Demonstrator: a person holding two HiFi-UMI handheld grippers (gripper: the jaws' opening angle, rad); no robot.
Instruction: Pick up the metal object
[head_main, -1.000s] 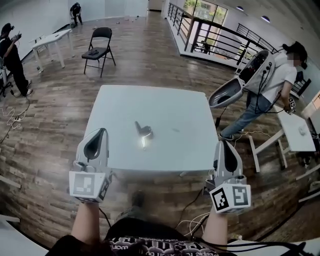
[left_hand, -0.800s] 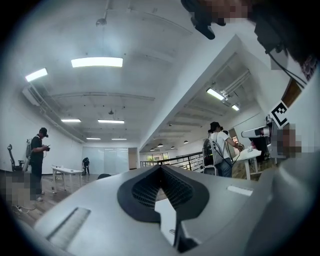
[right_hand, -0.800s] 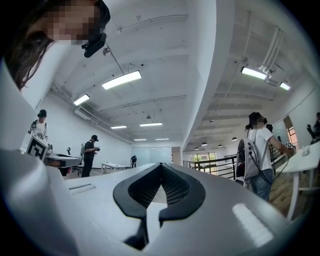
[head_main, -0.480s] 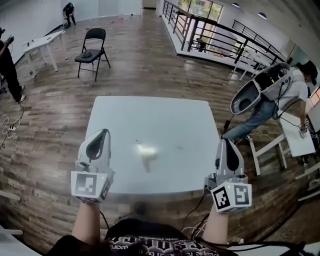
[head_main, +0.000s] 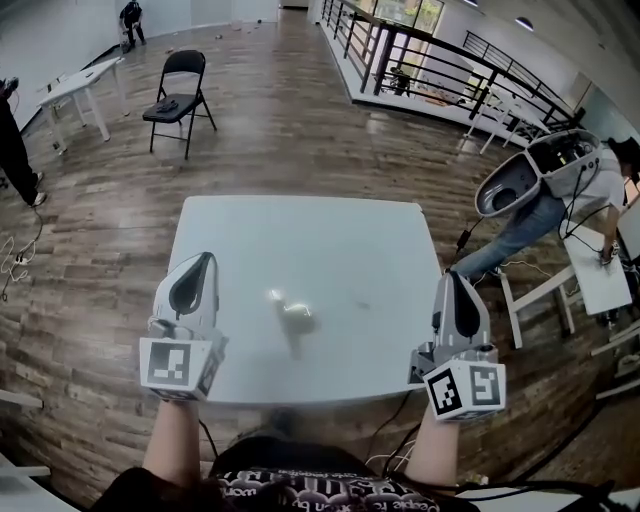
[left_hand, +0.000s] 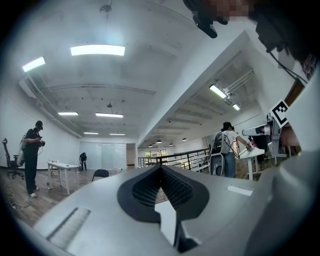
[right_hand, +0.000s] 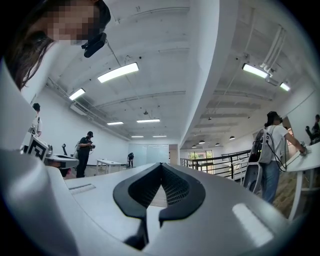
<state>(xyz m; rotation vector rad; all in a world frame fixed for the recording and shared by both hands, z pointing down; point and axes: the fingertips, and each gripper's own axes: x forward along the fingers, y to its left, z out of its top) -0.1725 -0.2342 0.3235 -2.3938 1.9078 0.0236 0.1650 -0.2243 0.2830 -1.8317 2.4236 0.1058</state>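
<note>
A small shiny metal object (head_main: 292, 318) lies blurred near the middle of the pale square table (head_main: 240, 240). My left gripper (head_main: 195, 272) hovers over the table's front left corner, to the left of the object, jaws shut and empty. Over the front right edge my right gripper (head_main: 455, 290) is also shut, holding nothing. Both grippers point upward and away; the left gripper view (left_hand: 160, 172) and the right gripper view (right_hand: 161, 172) show only the closed black pads against the ceiling and room, not the object.
A black folding chair (head_main: 178, 92) stands beyond the table. A person with a backpack rig (head_main: 545, 185) bends over a white table (head_main: 600, 280) at the right. Cables (head_main: 395, 435) trail on the wood floor below the table's near edge. A railing (head_main: 440, 70) runs along the back.
The head view has shifted, so the table and object sit slightly lower and blurrier. Both grippers stay shut in about the same places. The person at the right has moved farther right.
</note>
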